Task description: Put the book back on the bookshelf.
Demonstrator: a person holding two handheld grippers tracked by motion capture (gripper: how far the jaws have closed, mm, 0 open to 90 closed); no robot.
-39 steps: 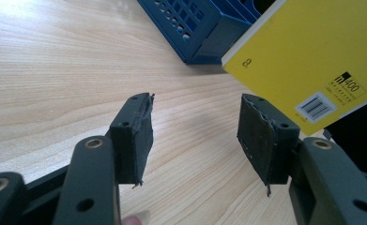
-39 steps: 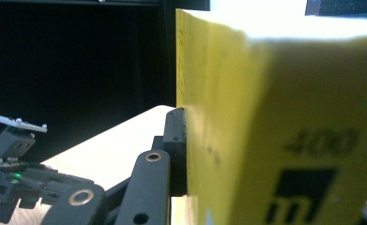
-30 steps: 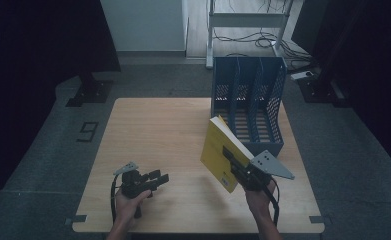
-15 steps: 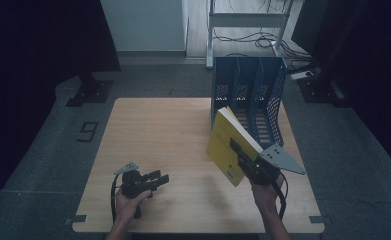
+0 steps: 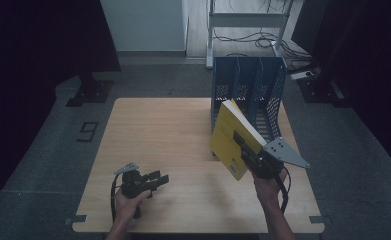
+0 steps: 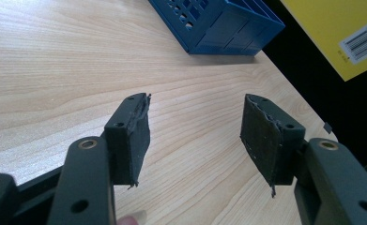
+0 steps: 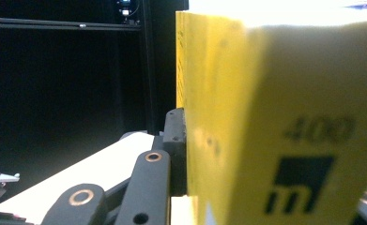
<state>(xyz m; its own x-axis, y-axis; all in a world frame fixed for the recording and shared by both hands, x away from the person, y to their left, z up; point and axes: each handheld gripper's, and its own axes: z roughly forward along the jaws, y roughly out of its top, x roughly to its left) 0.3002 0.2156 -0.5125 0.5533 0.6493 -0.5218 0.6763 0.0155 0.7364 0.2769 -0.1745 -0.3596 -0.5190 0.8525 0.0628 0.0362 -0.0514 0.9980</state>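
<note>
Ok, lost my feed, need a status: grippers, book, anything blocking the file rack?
Right gripper shut on yellow book, held tilted above table. Left gripper open, empty, low over table. Blue file rack slots look free.

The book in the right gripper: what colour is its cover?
Yellow; the book shows best in the high view.

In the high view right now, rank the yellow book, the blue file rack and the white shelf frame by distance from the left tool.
1. Yellow book, to the right over the table, clamped in the right tool.
2. Blue file rack, beyond the book at the table's far right edge.
3. White shelf frame, on the floor behind the rack.

The left tool sits near the front left, open.
</note>
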